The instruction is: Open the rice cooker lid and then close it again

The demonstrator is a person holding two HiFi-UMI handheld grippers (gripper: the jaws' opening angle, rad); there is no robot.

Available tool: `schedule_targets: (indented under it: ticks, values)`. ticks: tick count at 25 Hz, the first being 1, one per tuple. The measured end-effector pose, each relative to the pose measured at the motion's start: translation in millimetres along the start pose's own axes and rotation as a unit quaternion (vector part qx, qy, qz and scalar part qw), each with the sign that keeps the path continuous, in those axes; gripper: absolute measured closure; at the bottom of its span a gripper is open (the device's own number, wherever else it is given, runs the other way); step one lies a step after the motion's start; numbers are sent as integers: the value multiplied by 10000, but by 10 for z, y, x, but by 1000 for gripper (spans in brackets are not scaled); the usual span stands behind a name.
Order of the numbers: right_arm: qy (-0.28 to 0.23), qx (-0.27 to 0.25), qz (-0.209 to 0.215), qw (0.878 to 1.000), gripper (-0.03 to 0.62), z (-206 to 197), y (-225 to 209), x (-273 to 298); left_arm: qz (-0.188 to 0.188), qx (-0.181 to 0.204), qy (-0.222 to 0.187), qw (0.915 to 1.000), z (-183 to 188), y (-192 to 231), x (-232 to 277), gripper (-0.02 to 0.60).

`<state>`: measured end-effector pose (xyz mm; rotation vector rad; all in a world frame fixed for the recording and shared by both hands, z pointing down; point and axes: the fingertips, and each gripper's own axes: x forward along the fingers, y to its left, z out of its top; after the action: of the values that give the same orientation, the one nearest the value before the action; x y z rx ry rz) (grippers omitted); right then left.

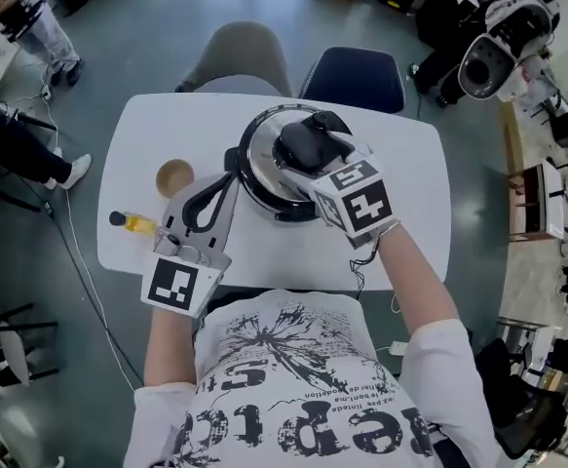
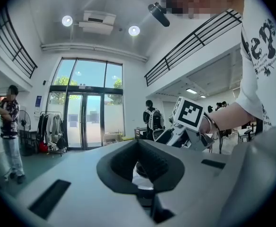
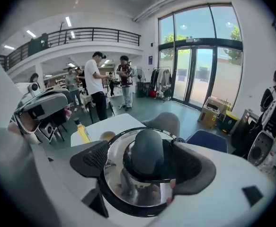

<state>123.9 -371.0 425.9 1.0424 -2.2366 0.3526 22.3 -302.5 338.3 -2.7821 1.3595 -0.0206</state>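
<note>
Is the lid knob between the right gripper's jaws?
Yes, the right gripper has the dark lid knob standing between its two jaws.

rice cooker lid (image 3: 128,186): polished metal, mirror-bright, throwing back reflections
lid knob (image 3: 146,156): dark plastic, smooth, dull sheen
my right claw (image 3: 142,164): pale grey plastic shell, matt; pads (image 3: 88,159) black, finely ribbed, rubbery-looking
my left claw (image 2: 138,155): same matt grey shell, black matt pads
tabletop (image 1: 400,232): white, smooth, faint sheen
small bowl (image 1: 174,177): looks wooden, matt
bottle (image 1: 139,225): clear glossy plastic, yellow inside
</note>
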Motion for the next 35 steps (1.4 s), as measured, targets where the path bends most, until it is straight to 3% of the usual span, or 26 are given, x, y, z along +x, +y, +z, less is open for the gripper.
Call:
schedule_targets:
  ticks: [5,15,26,35]
  values:
    - [629,24,268,9977,183,6,-94,331,-32,112,72,9999,-56,69,162,568]
    - [1389,500,129,9890,264,-59,-194,706,-264,76,204,9994,-147,305,330,568]
    - [1447,626,64,9875,301,-59,-171,669,-275,7,106,9996,-91,330,283,568]
    - [1208,789,-193,9893,303,86,-187,636,-188,-9,-78,9998,23,486,161,568]
